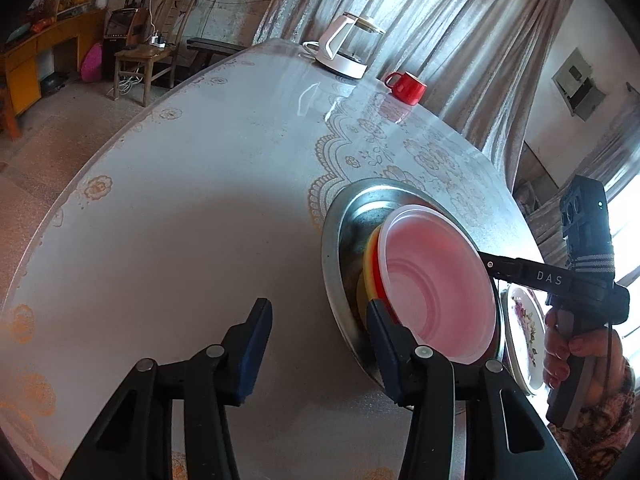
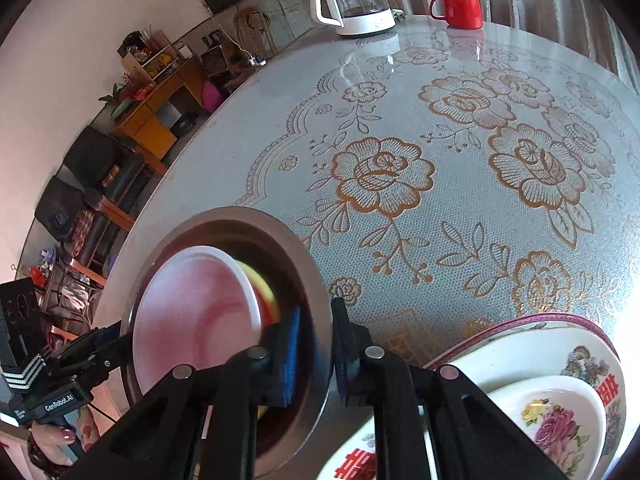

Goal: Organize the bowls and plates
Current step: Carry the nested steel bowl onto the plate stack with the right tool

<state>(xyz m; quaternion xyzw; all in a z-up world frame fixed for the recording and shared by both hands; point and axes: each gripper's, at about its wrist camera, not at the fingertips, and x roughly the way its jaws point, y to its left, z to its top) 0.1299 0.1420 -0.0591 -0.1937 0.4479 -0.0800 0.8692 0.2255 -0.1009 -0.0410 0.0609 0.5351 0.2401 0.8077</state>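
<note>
Well, the big round table (image 2: pixel 480 200) had a lace cloth w/ gold roses. On it, near the edge, sat a wide steel dish (image 1: pixel 348 216). It was prob. the heaviest thing, hard and shiny, so it could slip. Its thin flat rim looked like the best place to grab.

Just beside it was a flowered plate (image 2: pixel 520 352) w/ a small flowered bowl (image 2: pixel 560 412) in it. Those looked like china: stiff, but they would break if dropped.

Inside the steel dish leaned a pink bowl (image 1: pixel 432 280), tipped up on its side, on top of other coloured bowls (image 2: pixel 260 284). They looked like thin plastic, so prob. very light, a bit bendy, and able to slide about if the dish tilted.

The right tool (image 2: pixel 317 308) was pinched on the dish's rim, one pad inside, one outside. The left tool (image 1: pixel 318 312) was apart, w/ the near rim btw. its pads but not squeezed.
</note>
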